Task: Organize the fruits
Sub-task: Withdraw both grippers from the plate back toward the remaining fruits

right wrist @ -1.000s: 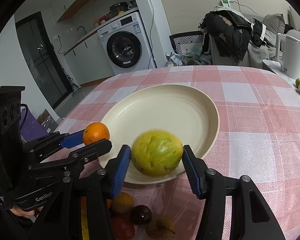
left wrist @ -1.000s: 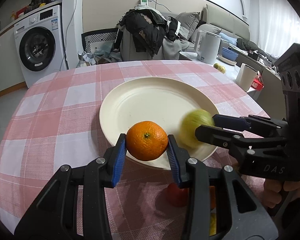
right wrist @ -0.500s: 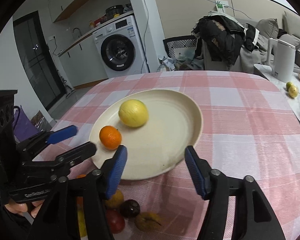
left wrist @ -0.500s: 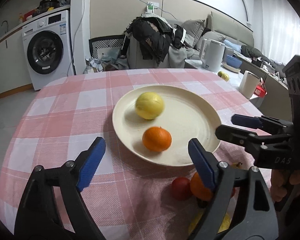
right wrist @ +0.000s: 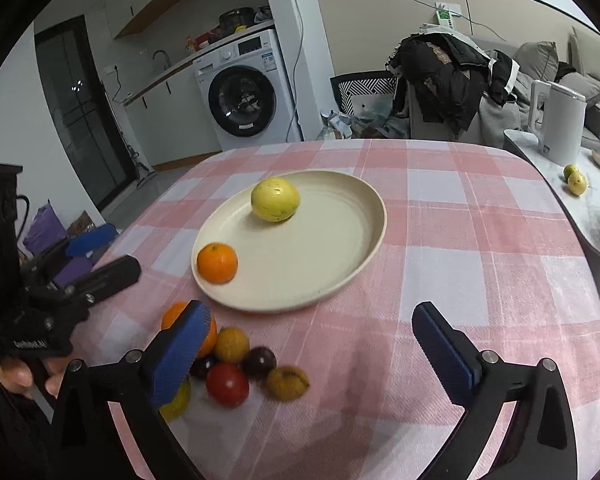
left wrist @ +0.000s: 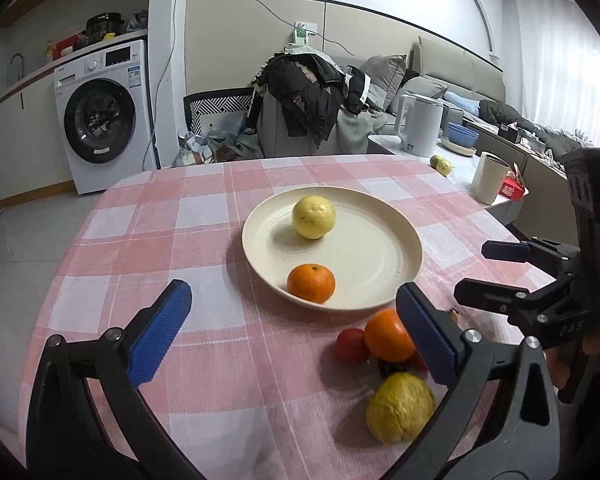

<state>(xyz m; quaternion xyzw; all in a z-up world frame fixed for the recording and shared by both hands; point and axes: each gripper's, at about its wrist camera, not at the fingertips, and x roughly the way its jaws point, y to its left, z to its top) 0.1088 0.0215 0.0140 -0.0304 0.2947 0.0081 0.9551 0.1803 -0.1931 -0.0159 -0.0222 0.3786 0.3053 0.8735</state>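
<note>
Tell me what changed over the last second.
Both grippers let go: the left gripper released the orange onto the plate, the right gripper released the yellow-green fruit, which rolled farther in. Both pulled back, jaws opening, empty. Plate and loose fruit pile stayed put.

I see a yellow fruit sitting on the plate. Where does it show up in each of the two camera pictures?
Left wrist view: the yellow fruit lies at the far side of the cream plate, just above picture centre.
Right wrist view: the same fruit lies at the plate's far left, left of centre.
Shared landmark: the small orange on the plate's near rim.
</note>
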